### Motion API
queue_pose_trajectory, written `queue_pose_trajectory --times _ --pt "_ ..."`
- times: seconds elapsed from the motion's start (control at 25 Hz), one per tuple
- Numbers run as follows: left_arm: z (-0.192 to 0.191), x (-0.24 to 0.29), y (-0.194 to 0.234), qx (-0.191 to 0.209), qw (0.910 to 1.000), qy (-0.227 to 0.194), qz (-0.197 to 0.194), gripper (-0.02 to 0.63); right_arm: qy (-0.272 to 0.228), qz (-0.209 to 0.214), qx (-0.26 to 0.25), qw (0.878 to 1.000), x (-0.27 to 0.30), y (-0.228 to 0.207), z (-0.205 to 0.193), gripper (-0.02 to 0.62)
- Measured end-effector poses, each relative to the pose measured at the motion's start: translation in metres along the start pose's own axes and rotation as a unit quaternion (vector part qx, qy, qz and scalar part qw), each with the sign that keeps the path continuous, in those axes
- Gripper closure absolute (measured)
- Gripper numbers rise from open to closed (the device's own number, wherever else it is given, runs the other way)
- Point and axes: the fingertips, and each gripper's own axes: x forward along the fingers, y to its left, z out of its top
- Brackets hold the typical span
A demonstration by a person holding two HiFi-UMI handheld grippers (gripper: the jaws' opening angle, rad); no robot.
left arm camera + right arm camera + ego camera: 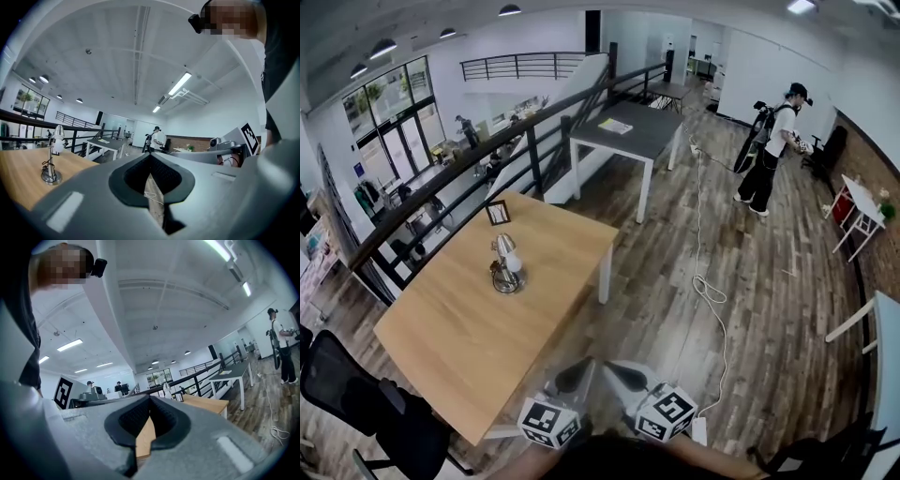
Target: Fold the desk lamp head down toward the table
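Observation:
A small silver desk lamp (505,264) stands upright on the wooden table (450,328), its head raised over a round base. It shows at the left of the left gripper view, lamp (51,154), and small and far off in the right gripper view, lamp (167,391). Both grippers hover off the table's near corner, well short of the lamp. My left gripper (577,371) has its jaws together with nothing in them, also gripper (150,157). My right gripper (619,372) is shut and empty too, gripper (150,399).
A small picture frame (497,213) stands at the table's far edge. A black chair (352,389) is at the near left. A grey table (628,131) and a dark railing (487,150) lie beyond. A white cable (709,286) runs along the floor. A person (772,150) stands far right.

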Motion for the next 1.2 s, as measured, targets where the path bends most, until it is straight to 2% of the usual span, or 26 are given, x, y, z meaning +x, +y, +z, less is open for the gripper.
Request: queue_pose_trajectory --times 0.28,0.44,0.8,1.04,1.2 --pt "0.002 0.040 0.021 -0.003 0.9996 0.005 -0.028 0.604 -0.003 -0.020 -0.004 1.000 0.025 -0.028 0.007 0.592" --pt "0.009 0.058 0.048 -0.004 0.9994 0.005 -0.033 0.604 -0.002 -0.024 0.001 1.000 0.055 -0.046 0.011 0.592" --pt "0.039 0.076 0.157 -0.009 0.9999 -0.009 -0.012 0.604 0.001 -0.010 0.005 1.000 0.161 -0.071 0.024 0.592" --pt "0.063 0.063 0.228 -0.003 0.9997 -0.021 0.013 0.604 -0.004 0.005 0.013 1.000 0.233 -0.066 0.034 0.592" --pt "0.070 0.047 0.259 -0.009 0.9995 -0.015 0.028 0.604 0.004 0.020 0.007 1.000 0.268 -0.053 0.036 0.592"
